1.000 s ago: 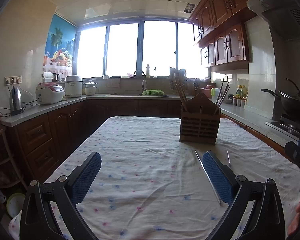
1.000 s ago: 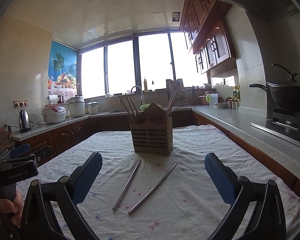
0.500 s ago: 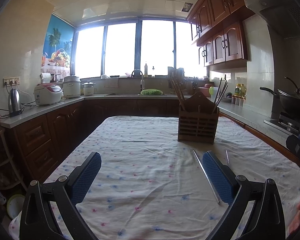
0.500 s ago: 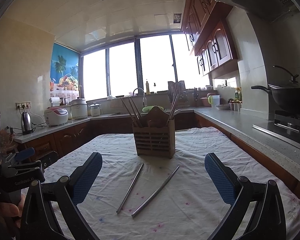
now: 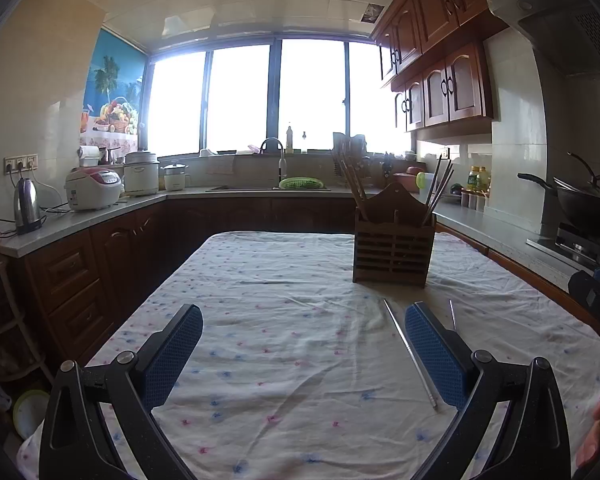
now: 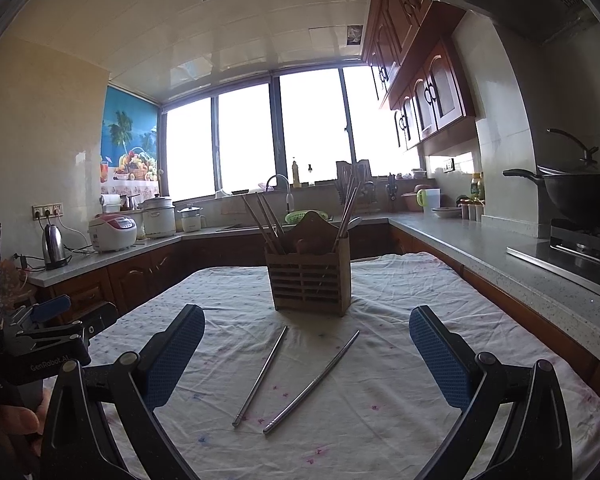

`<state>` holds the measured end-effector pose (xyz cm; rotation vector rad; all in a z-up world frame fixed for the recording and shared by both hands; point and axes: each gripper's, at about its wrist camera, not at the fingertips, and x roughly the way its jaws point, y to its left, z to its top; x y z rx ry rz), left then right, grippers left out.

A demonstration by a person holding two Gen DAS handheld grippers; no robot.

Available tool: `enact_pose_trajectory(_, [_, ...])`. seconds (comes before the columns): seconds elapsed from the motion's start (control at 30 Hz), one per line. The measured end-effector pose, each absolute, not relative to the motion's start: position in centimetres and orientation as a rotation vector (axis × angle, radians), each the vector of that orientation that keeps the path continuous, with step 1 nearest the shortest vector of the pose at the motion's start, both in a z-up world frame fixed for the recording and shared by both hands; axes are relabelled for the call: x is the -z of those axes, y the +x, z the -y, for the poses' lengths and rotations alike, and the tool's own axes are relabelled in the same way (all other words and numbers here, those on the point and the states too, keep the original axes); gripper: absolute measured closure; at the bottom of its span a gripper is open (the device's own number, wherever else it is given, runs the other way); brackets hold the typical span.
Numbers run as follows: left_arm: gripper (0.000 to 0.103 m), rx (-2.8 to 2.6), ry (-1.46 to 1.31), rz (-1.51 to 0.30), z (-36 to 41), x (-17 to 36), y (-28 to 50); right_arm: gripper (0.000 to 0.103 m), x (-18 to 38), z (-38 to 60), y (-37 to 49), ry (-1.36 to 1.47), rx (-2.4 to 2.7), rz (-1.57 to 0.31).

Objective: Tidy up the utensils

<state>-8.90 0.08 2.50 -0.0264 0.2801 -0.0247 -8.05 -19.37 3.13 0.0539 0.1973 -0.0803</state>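
1. Progress: holder (image 6: pixel 309 276) stands upright on the desk (image 6: pixel 400 392) w/ several chopsticks already in it, leaning out both sides. Two metal chopsticks (image 6: pixel 311 383) are not yet put away; they lie flat on the cloth, so I'd judge the job partly done.
2. Left to do (judgement): pick up both loose sticks & drop them in the holder.
3. Right gripper (image 6: pixel 307 342): open wide, holds nothing, hovers above the cloth. In the right view both sticks lie lower centre of frame, between the pads & apart from them; tips nearest the camera are close together, far ends fan out toward the holder at mid-frame.
4. Left gripper (image 5: pixel 303 340): also open, empty. In the left view one stick (image 5: pixel 410 354) runs just beside the right pad's inner face; the 2nd (image 5: pixel 452 314) is mostly hidden behind that pad. Holder (image 5: pixel 393 248) sits right of centre, well beyond the pads.
5. Contact w/ sticks: none visible for either gripper.
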Motion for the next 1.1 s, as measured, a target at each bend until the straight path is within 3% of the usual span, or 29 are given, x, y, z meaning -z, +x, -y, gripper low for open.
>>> enact_pose_trajectory(1.1, [0.001, 0.051, -0.039, -0.311, 0.6, -3.1, -8.2, 0.000, -2.7, 20.1, -6.7, 0.069, 0.088, -0.243])
